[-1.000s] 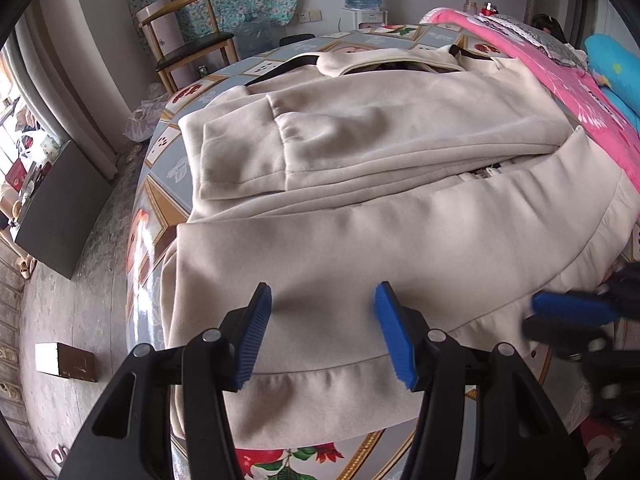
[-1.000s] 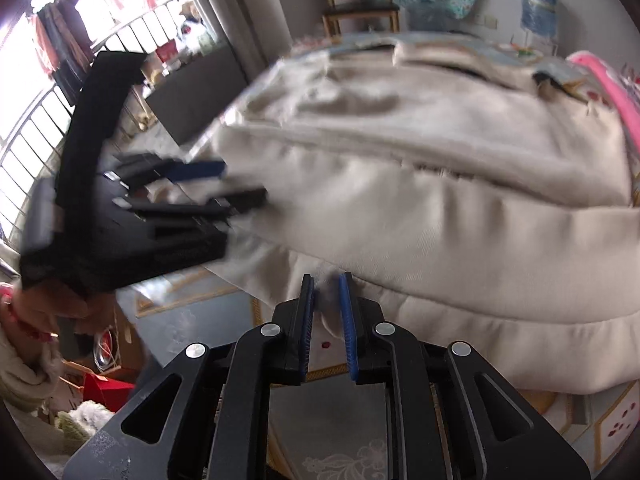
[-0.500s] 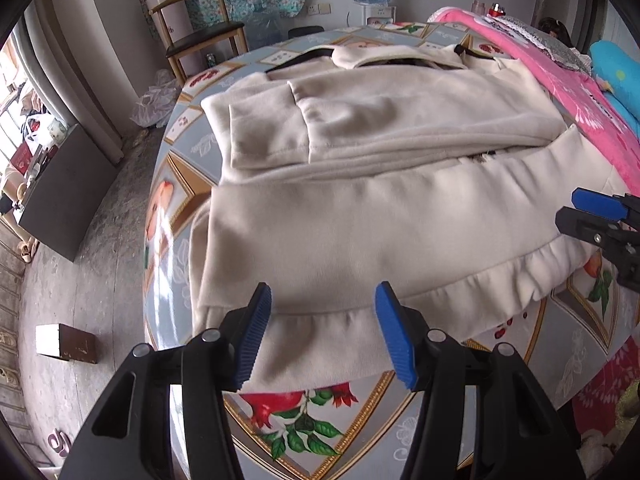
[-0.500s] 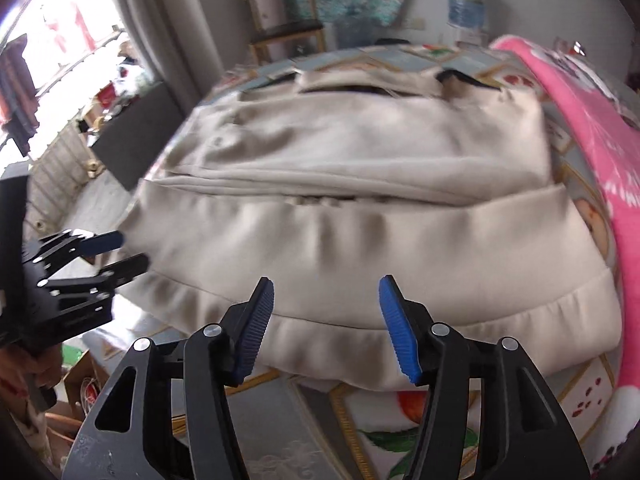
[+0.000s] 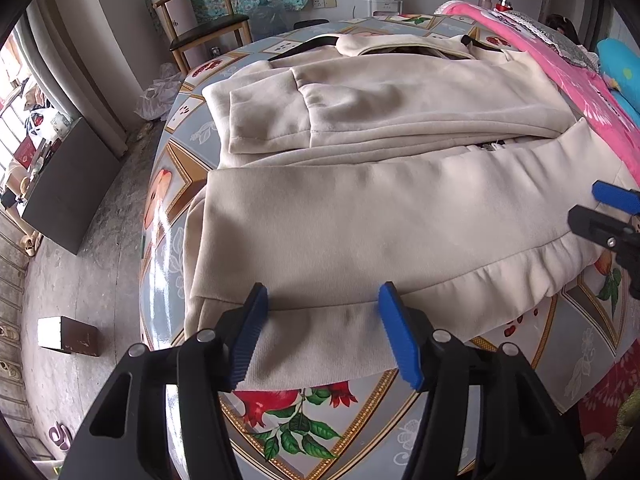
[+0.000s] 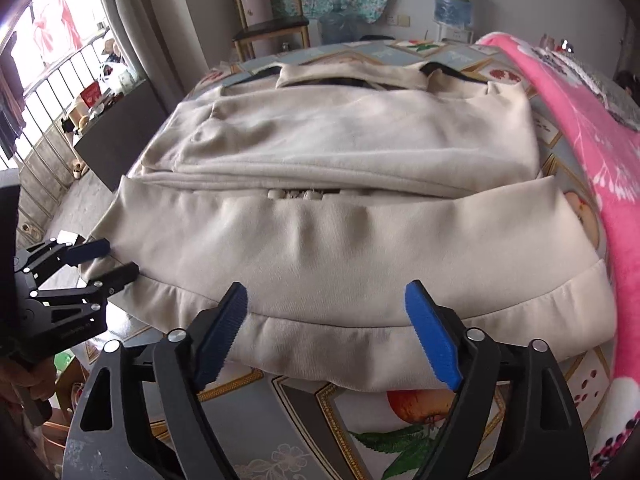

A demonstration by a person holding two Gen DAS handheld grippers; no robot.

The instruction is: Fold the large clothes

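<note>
The coat (image 5: 380, 208) lies half-folded on the worktop (image 5: 320, 412). Left claw (image 5: 324, 332) and right claw (image 6: 328, 332) hover wide open, empty. Risk: an uneven grip at the near hem skews the fold.

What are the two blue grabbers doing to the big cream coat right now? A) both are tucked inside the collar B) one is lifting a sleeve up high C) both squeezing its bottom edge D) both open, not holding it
D: the left gripper and right gripper both show wide jaws with the coat lying flat, ungripped.
</note>
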